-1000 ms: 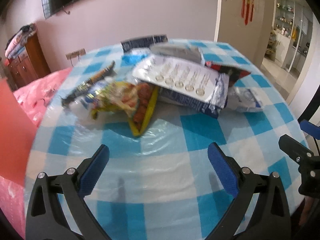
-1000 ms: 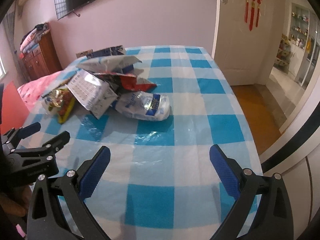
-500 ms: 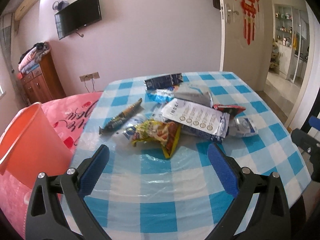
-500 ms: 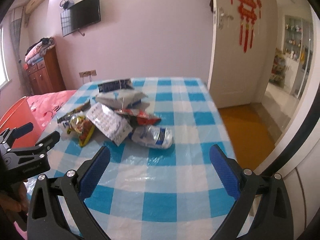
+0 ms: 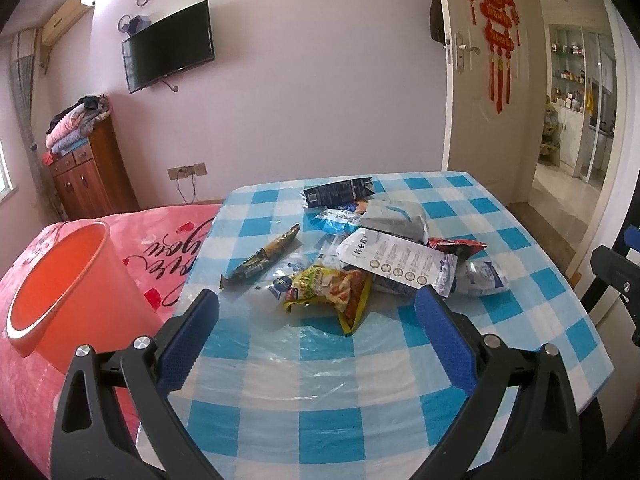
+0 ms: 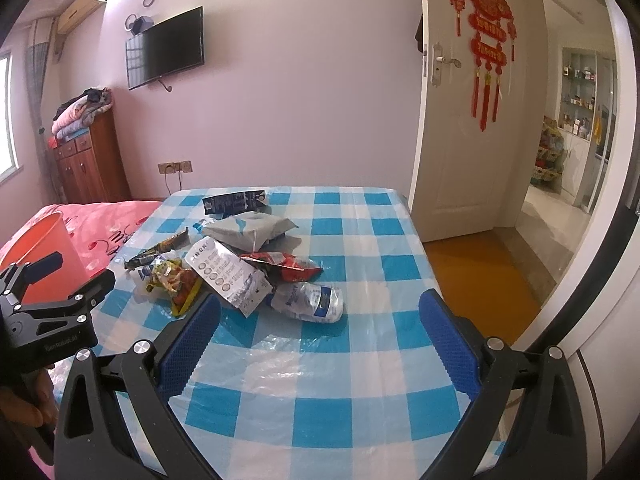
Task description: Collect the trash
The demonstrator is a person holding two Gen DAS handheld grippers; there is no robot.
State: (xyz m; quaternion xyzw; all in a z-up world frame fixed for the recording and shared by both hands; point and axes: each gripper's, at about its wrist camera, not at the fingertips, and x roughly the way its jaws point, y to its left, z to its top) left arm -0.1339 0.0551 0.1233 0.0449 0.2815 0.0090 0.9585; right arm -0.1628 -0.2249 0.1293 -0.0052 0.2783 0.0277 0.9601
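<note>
Both grippers hover above the near edge of a blue-and-white checked desk (image 5: 320, 420), jaws spread wide and holding nothing. The left gripper (image 5: 316, 334) and right gripper (image 6: 320, 334) face a heap of trash (image 5: 372, 256) lying mid-desk: a yellow snack bag (image 5: 328, 286), a white printed pouch (image 5: 400, 264) and a crumpled water bottle (image 6: 310, 300). An orange bucket (image 5: 60, 280) stands on the pink bed (image 5: 168, 236) beside the desk's left side.
</note>
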